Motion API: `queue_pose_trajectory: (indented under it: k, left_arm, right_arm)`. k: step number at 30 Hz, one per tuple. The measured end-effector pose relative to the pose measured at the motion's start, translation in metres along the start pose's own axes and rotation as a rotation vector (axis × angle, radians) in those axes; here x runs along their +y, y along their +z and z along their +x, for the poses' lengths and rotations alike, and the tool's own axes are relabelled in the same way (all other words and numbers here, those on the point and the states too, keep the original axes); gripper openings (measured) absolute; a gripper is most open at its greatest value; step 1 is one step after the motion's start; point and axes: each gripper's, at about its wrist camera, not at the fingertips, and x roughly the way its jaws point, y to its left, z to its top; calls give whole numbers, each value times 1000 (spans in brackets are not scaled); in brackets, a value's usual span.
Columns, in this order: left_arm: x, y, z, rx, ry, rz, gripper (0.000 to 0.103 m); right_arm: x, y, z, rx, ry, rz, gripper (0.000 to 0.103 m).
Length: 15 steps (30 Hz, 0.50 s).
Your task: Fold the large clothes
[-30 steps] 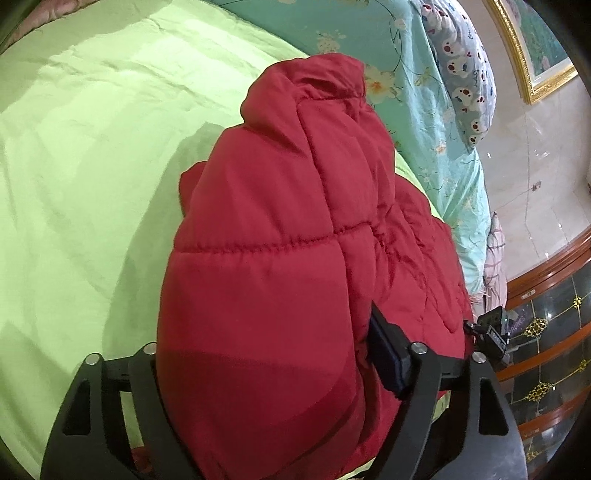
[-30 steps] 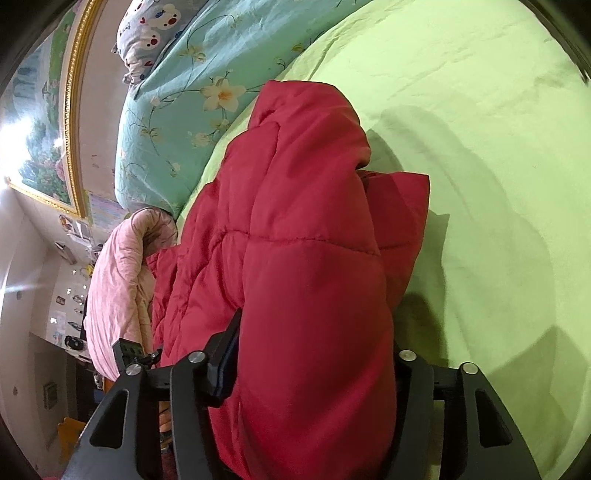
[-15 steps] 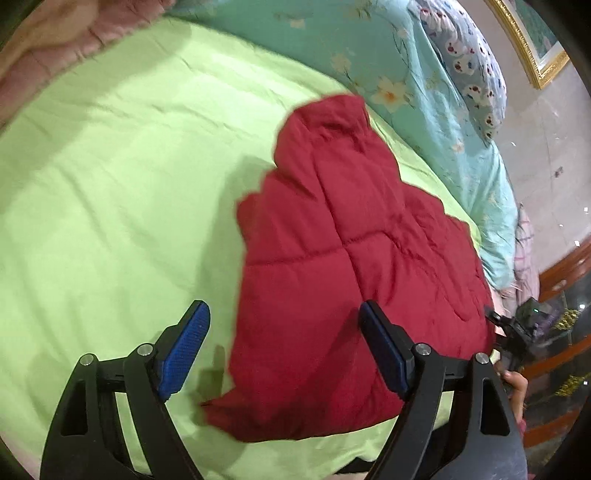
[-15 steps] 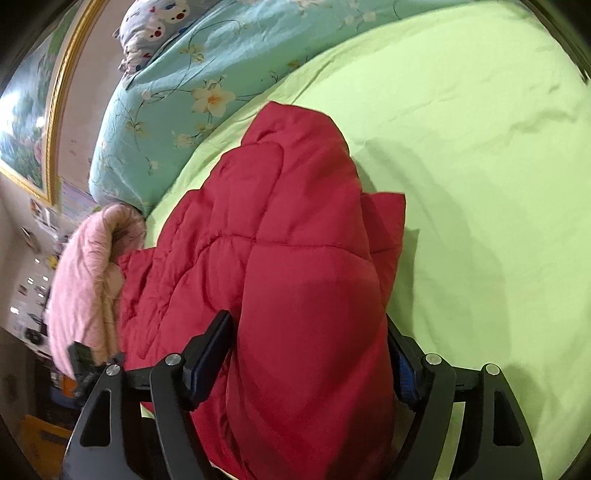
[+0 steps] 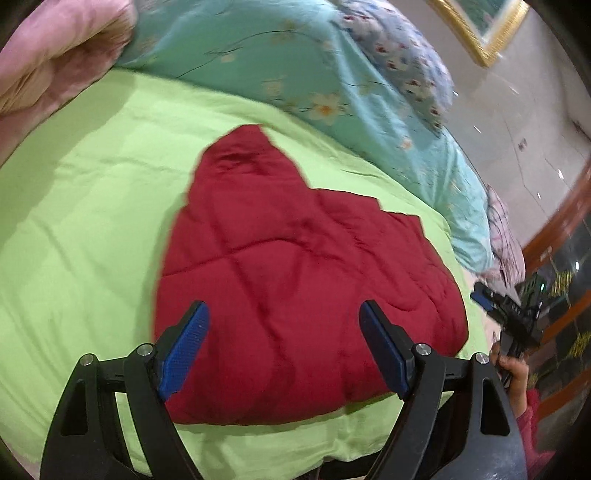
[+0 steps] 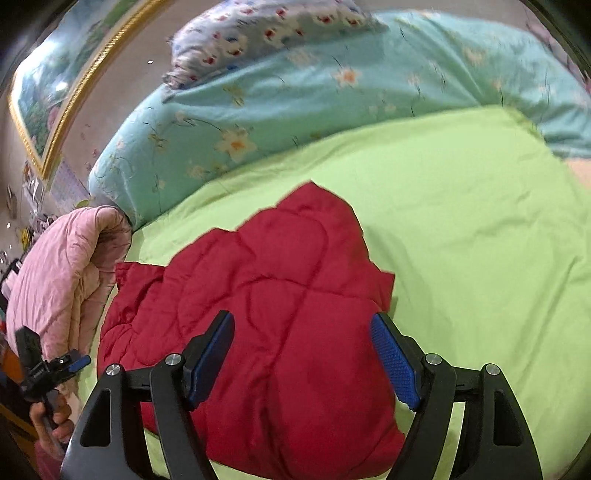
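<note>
A red padded jacket (image 5: 295, 280) lies folded in a flat bundle on the lime green sheet (image 5: 81, 229). My left gripper (image 5: 283, 306) hovers above its near edge, open, blue pads apart and touching nothing. In the right wrist view the same jacket (image 6: 280, 295) lies below my right gripper (image 6: 302, 317), which is also open and clear of the cloth. Each view catches the other tool at its edge: the right gripper (image 5: 484, 299) held by a hand (image 5: 513, 369), and the left gripper (image 6: 70, 363).
A teal floral duvet (image 6: 258, 110) and a patterned pillow (image 6: 258, 33) run along the far side of the bed. A pink quilted garment (image 6: 62, 273) lies beside the jacket. A gold-framed picture (image 5: 491, 40) hangs on the wall, with a wooden cabinet (image 5: 565, 206) nearby.
Both grippers have let go of the red jacket and risen away from it. The jacket, bunched up between the jaws a second ago, now lies flat on the sheet.
</note>
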Motion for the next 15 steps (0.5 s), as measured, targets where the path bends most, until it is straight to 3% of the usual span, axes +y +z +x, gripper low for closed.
queue_pose_trajectory:
  k: [5, 11, 15]
  left_arm:
    - [-42, -4, 15, 2, -18, 109, 83]
    - [-67, -13, 42, 33, -13, 162, 83]
    - [-76, -14, 57, 31, 39, 210, 83]
  right_arm:
    - [37, -7, -4, -44, 11, -112, 76]
    - [84, -30, 27, 16, 36, -252, 65]
    - [99, -39, 48, 48, 31, -282, 59]
